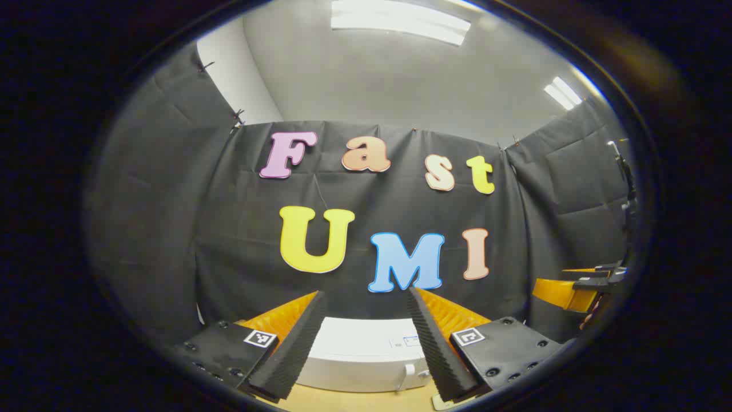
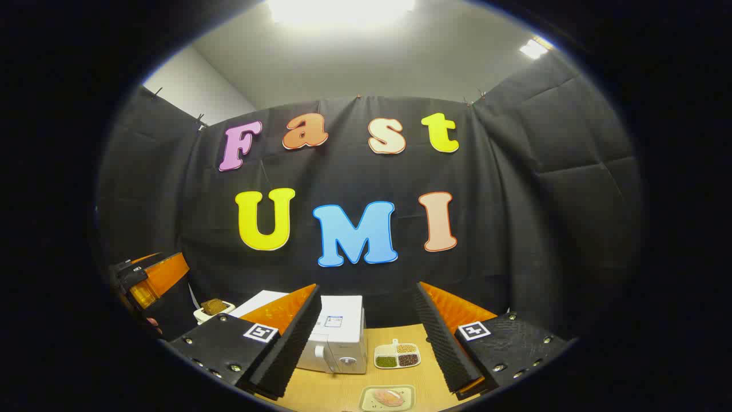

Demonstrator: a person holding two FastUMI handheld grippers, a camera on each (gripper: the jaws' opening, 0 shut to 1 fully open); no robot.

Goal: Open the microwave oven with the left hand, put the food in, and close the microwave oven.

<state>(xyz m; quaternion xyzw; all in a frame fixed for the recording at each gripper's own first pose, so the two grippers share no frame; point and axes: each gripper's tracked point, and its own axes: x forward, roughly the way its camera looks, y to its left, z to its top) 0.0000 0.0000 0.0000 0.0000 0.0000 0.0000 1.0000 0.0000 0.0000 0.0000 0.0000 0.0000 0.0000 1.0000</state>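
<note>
Black cloth walls close the booth on three sides, grey ceiling above with bright strip lights (image 1: 400,20). Light wooden tabletop (image 2: 326,392) at the bottom of both views.

White boxy microwave oven (image 2: 334,335) sits on the table toward the back wall, door shut, round knob on its front corner in the right gripper view. In the left gripper view its white top (image 1: 363,355) fills the gap between the fingers, a white handle visible low on the front.

Left gripper (image 1: 366,343): orange fingers with black ribbed pads spread wide, holding nothing, raised above the microwave. Right gripper (image 2: 366,343): also spread wide, holding nothing, above the table.

Between the right gripper's fingers: small divided white dish with green, brown and yellow grains (image 2: 397,355) just right of the microwave; nearer the camera, pale square plate with pinkish food (image 2: 388,398). Left of the microwave, small white bowl with a brown lump (image 2: 214,309).
</note>
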